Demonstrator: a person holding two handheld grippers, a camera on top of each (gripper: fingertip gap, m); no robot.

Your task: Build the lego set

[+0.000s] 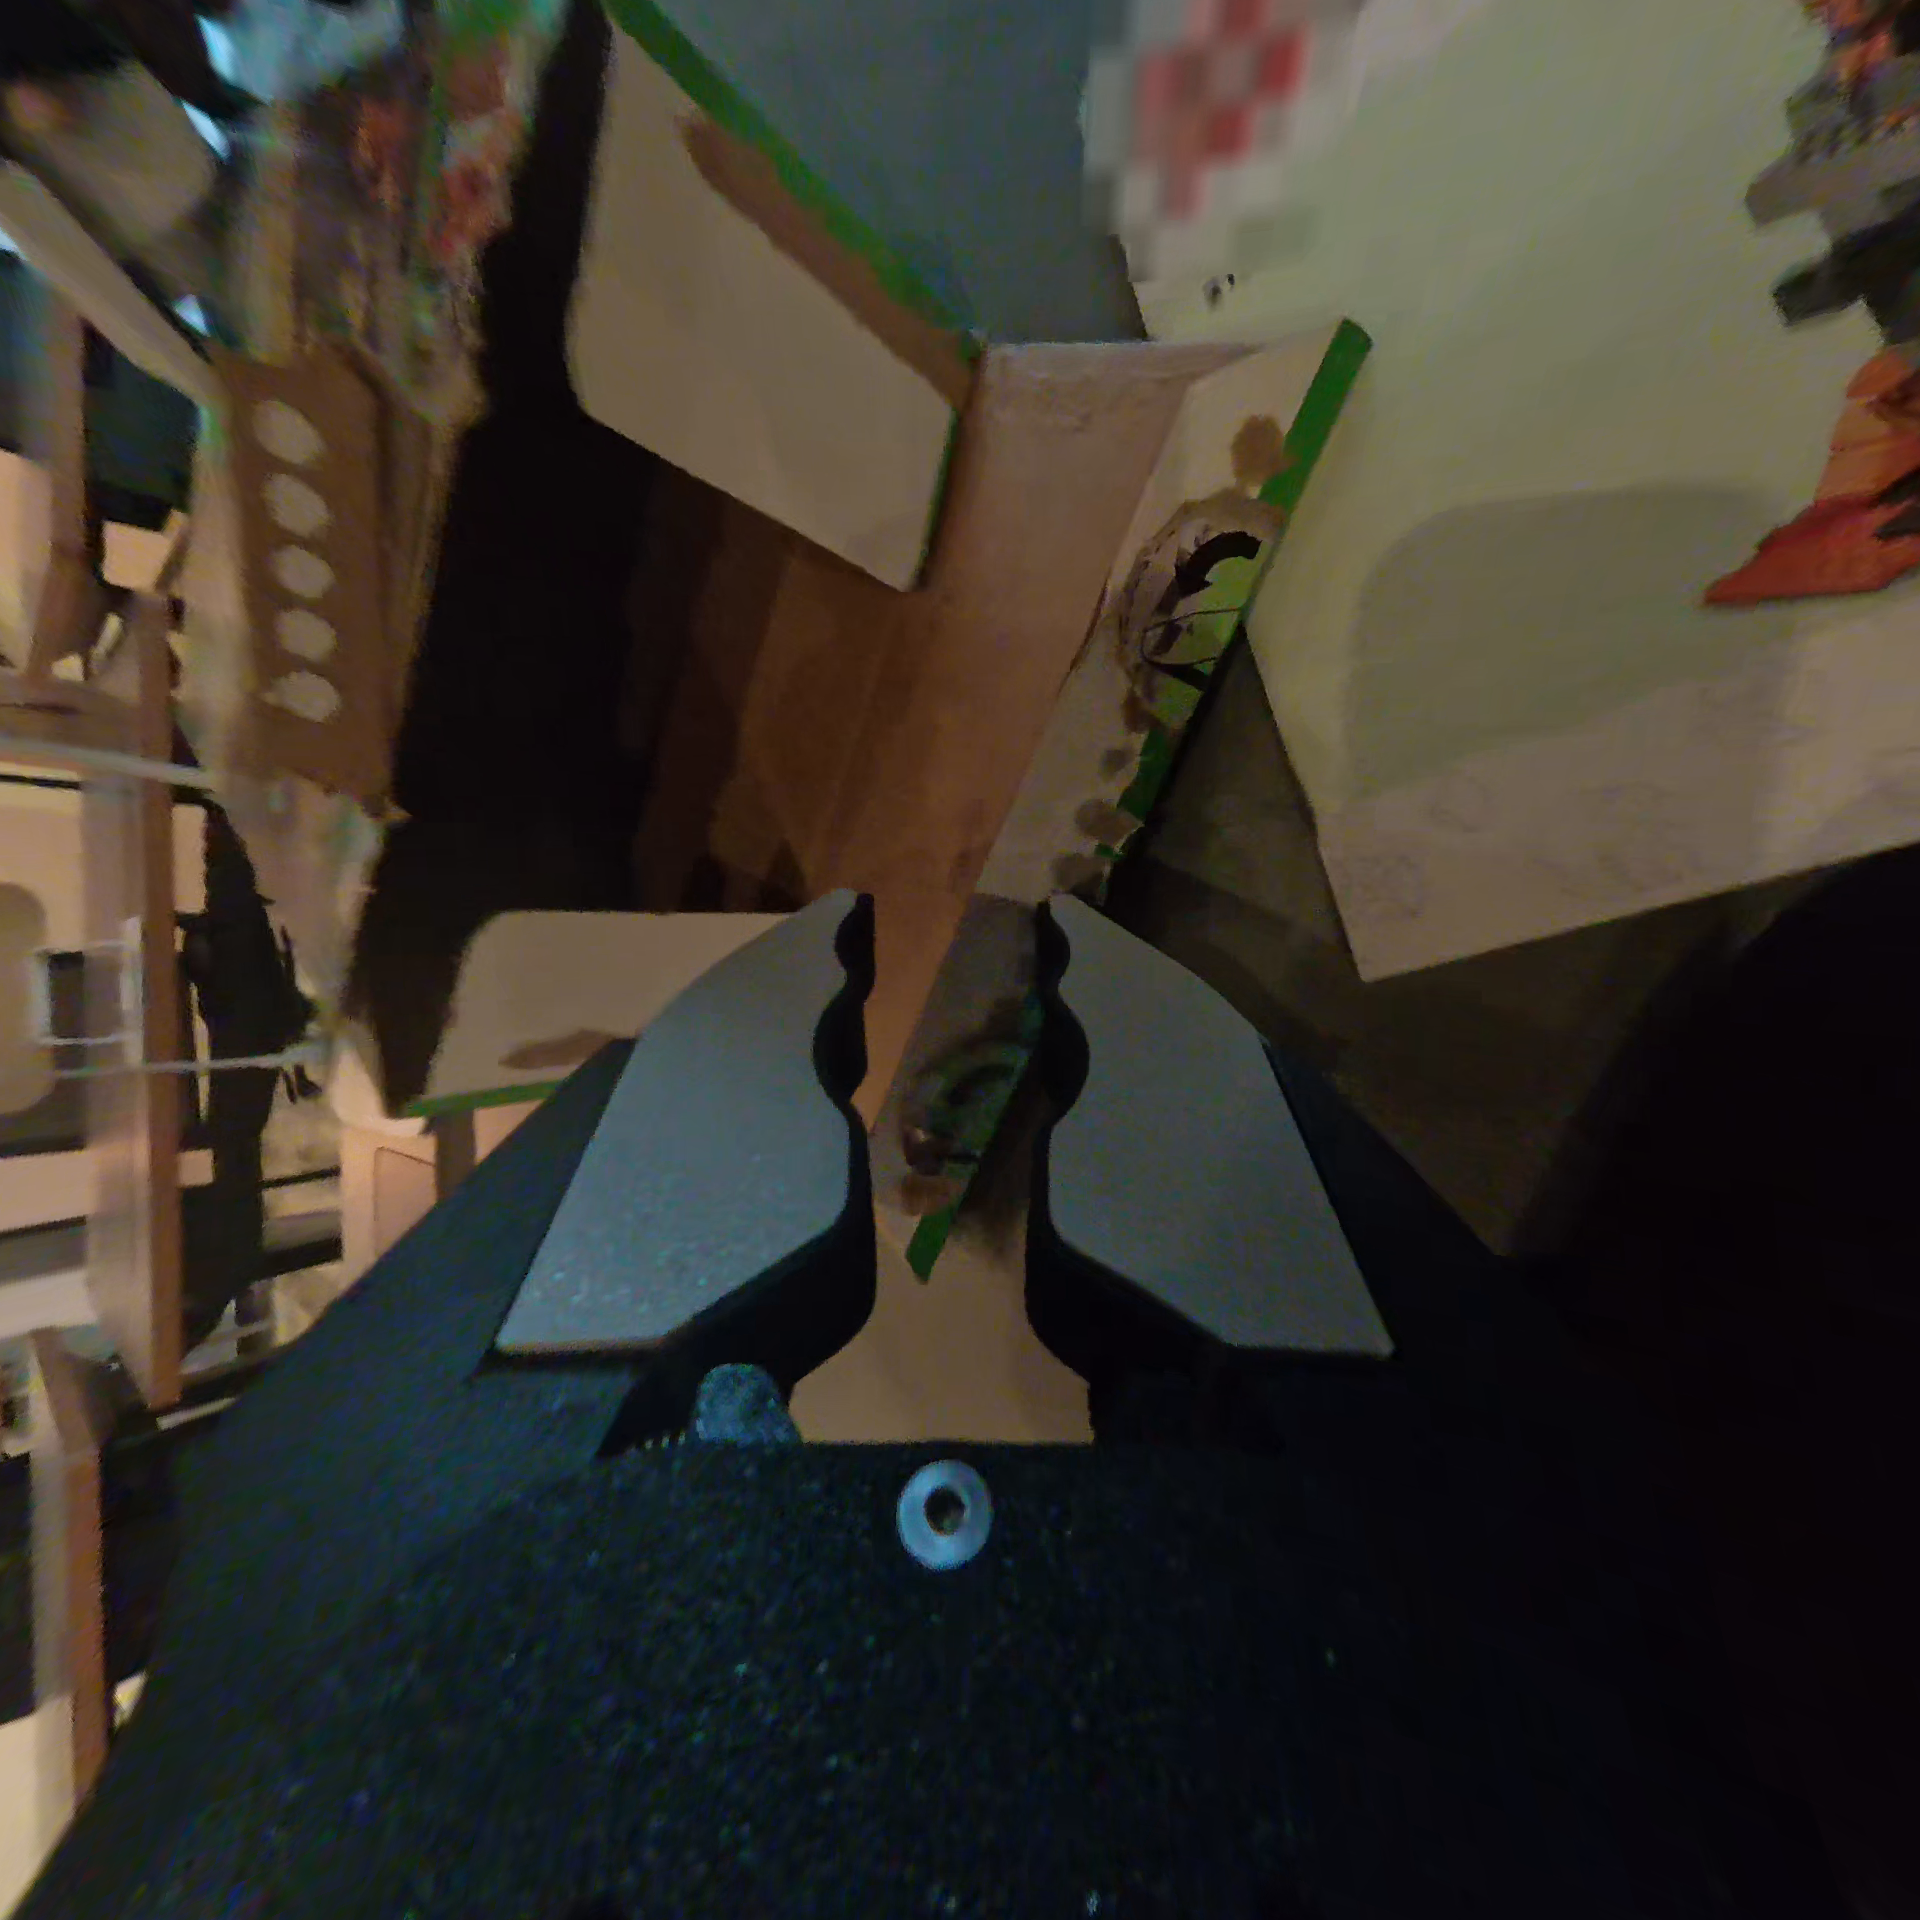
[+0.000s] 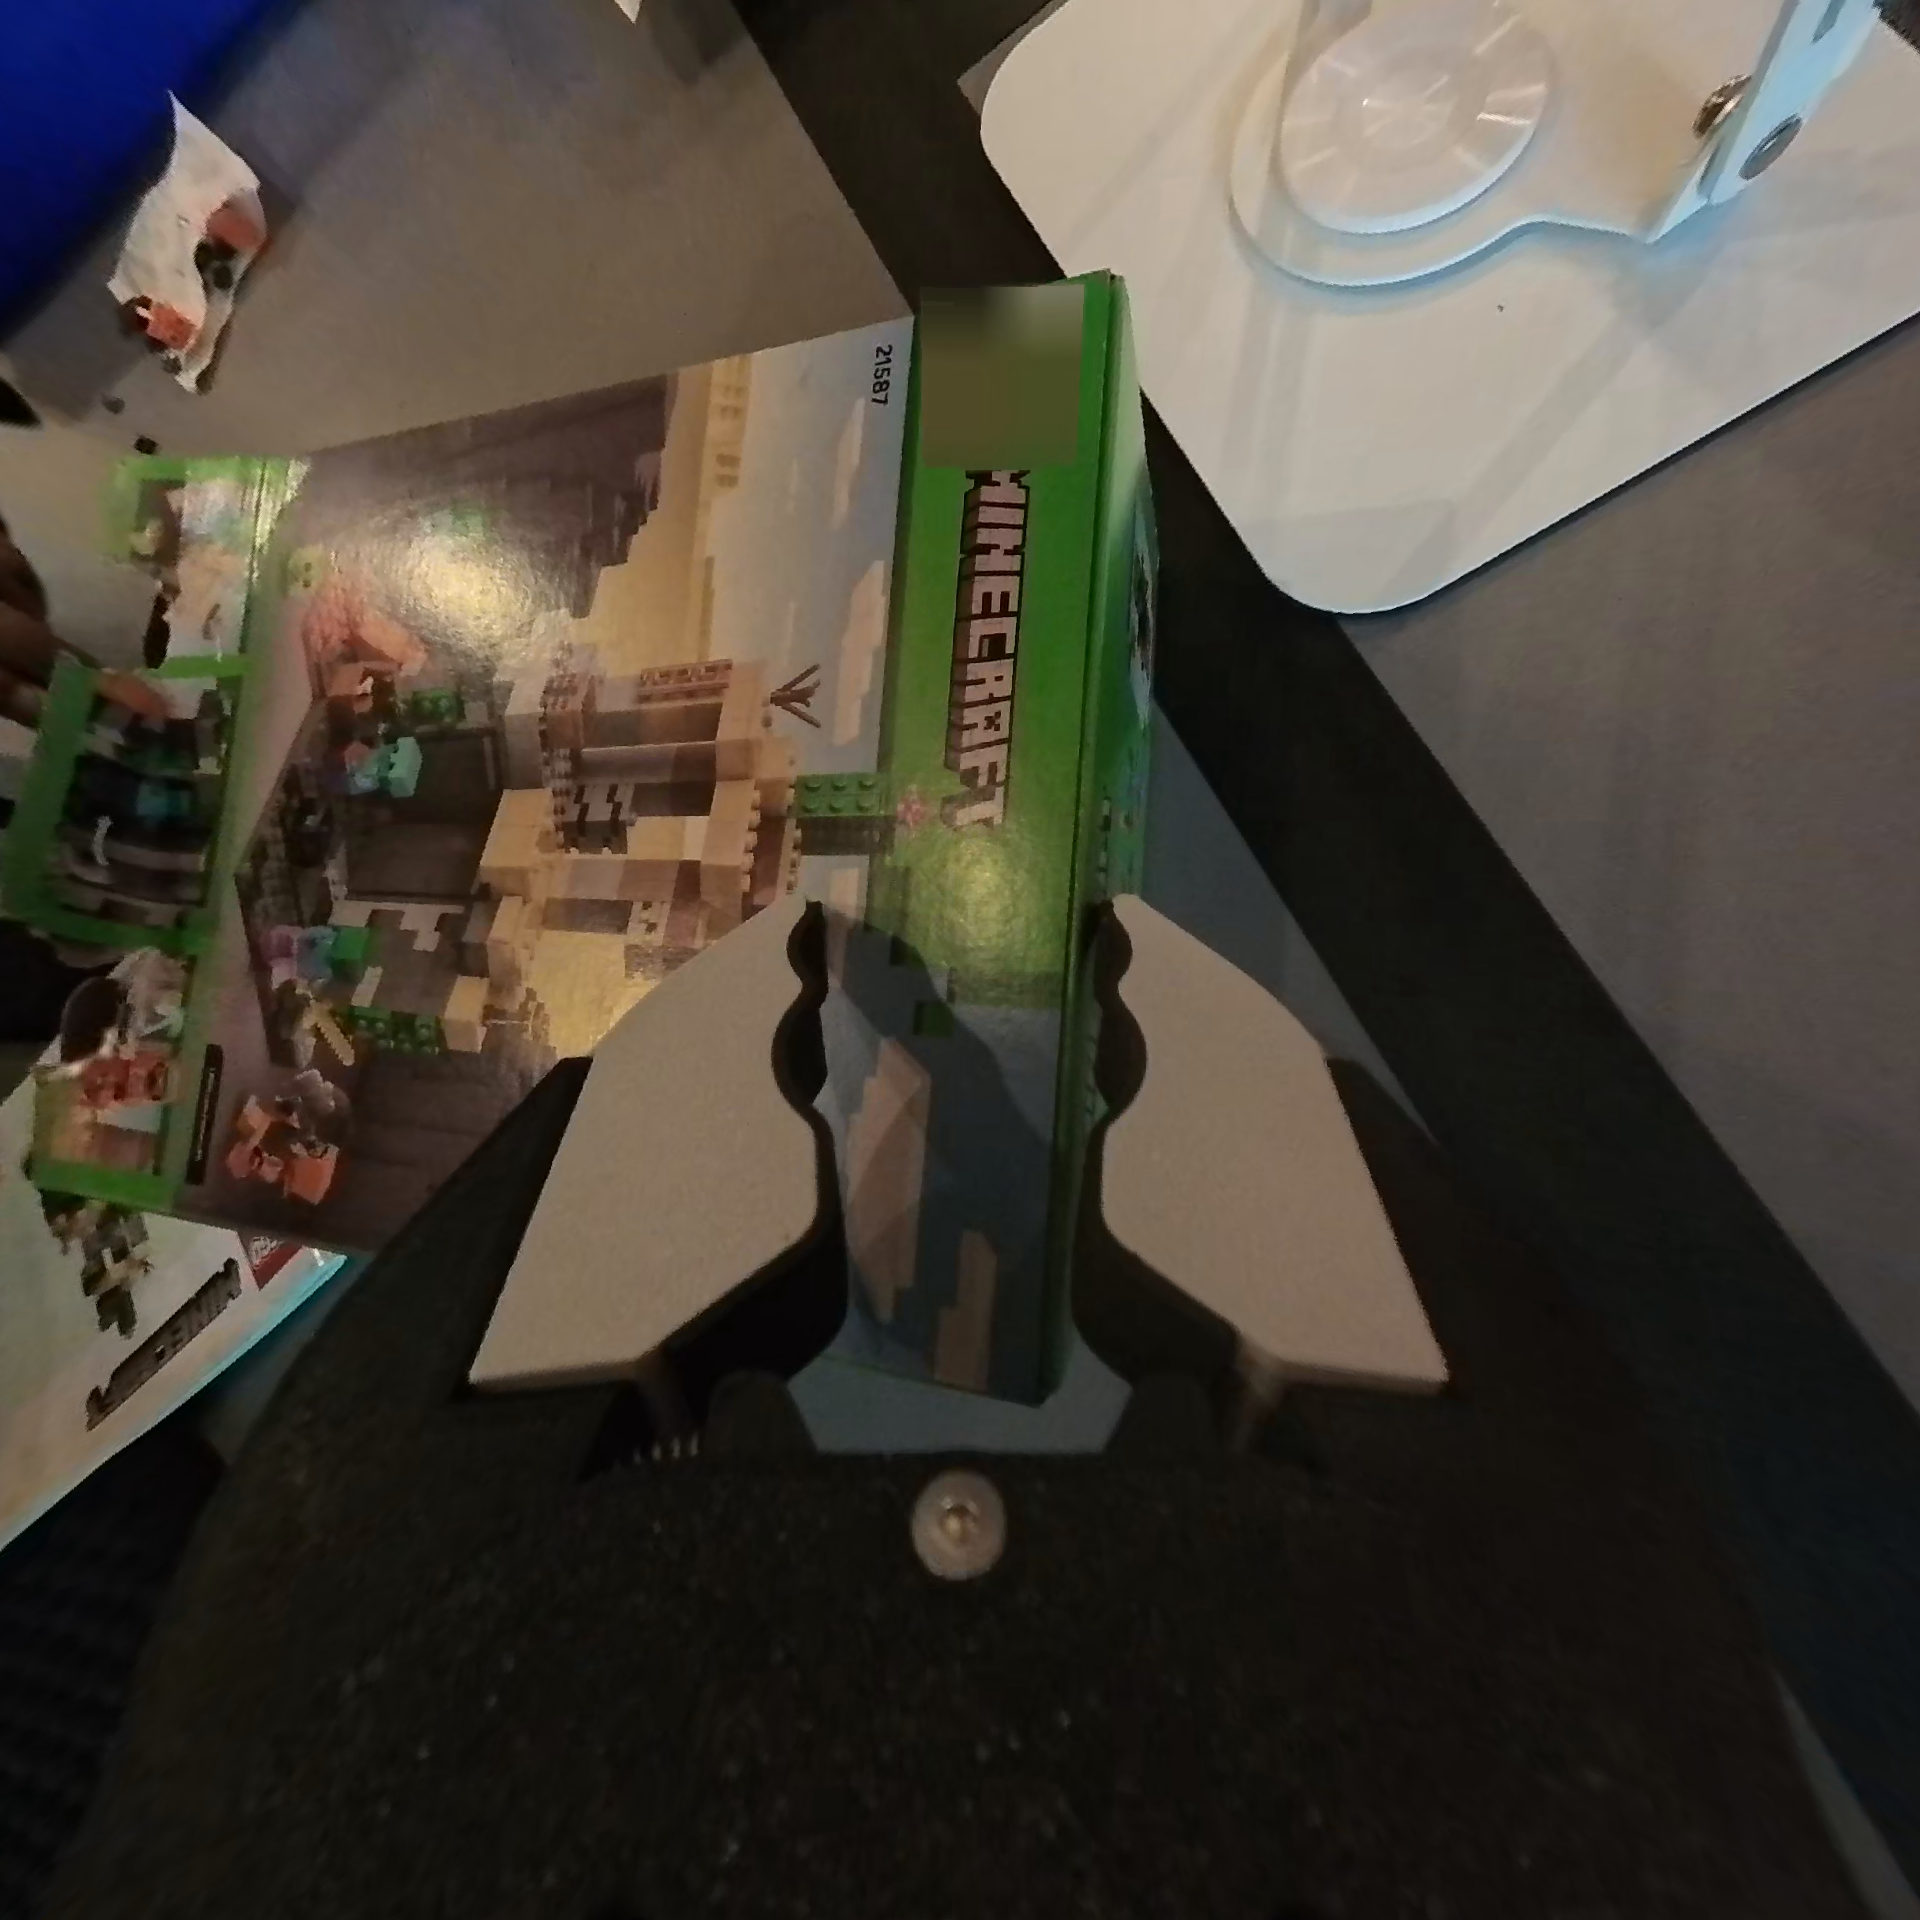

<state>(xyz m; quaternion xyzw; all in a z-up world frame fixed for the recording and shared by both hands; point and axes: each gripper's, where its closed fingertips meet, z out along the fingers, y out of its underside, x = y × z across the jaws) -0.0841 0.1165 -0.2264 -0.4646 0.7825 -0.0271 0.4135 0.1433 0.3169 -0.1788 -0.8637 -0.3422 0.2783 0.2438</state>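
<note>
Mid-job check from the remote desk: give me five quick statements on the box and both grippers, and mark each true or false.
1. The right gripper straddles the narrow green side of the lego box. True.
2. The box's end is sealed shut. False: in the left wrist view the box flaps stand open and the brown inside shows.
3. The left gripper has a box flap edge between its fingers. True.
4. A white plate lies on the dark table beside the box. True.
5. The right gripper holds a loose brick. False: only the box is between its fingers.
</note>
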